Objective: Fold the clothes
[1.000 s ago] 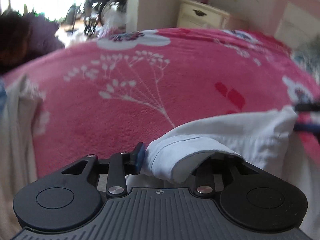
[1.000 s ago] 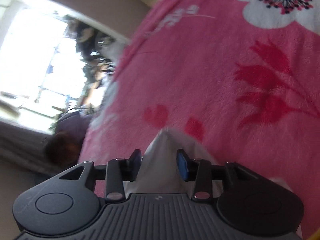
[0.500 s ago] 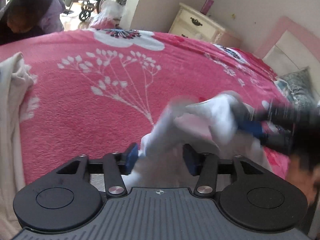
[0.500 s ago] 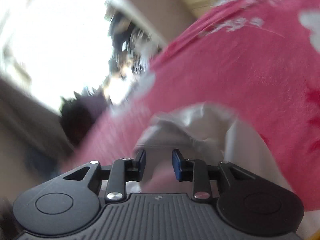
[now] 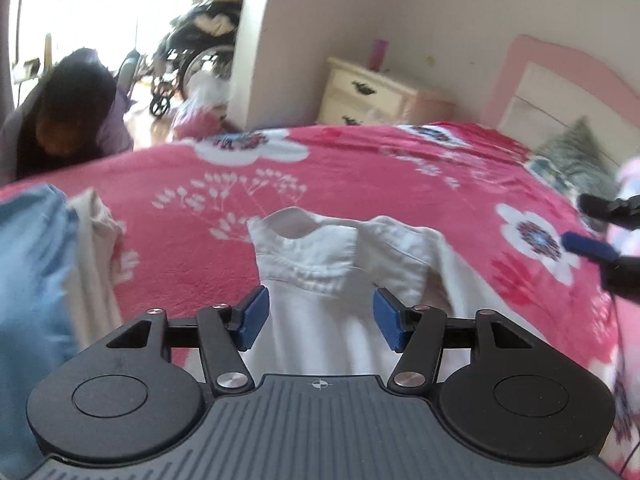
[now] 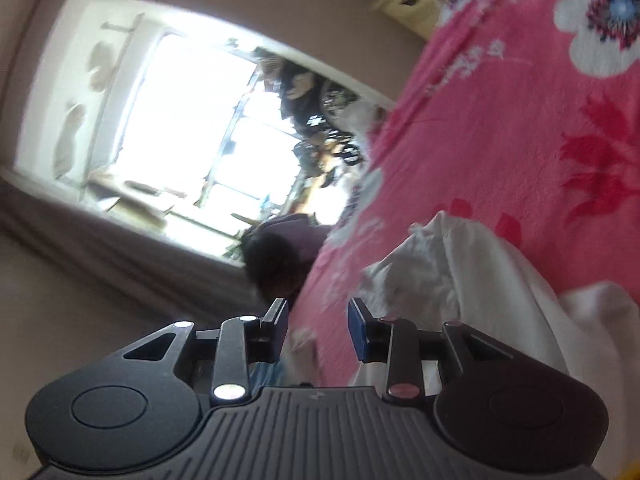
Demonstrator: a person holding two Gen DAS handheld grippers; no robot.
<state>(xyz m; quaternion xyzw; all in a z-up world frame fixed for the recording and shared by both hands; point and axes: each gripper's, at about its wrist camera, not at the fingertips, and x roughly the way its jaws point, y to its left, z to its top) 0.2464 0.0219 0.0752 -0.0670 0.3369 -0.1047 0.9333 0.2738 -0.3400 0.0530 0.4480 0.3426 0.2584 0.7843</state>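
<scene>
A white shirt (image 5: 320, 272) lies flat on the pink flowered blanket (image 5: 400, 184), collar toward the far side. My left gripper (image 5: 320, 318) hovers over its near part. Its jaws are opening and the blue pads (image 5: 254, 316) stand clear of the cloth on both sides. My right gripper (image 5: 596, 236) shows at the right edge of the left wrist view, off the shirt. In the tilted right wrist view the right gripper (image 6: 318, 326) is opening with nothing between its jaws. There the white shirt (image 6: 460, 280) lies rumpled to the right of its fingers.
A light blue garment (image 5: 28, 280) and a cream one (image 5: 96, 248) are heaped at the bed's left. A person (image 5: 68, 112) bends down beyond the far left corner. Behind the bed stand a cream nightstand (image 5: 372, 92) and a wheelchair (image 5: 192, 64). A grey pillow (image 5: 576, 160) lies by the pink headboard (image 5: 560, 80).
Both grippers held the white shirt a second ago. They have let go and drawn up and back, and the shirt now lies spread on the blanket.
</scene>
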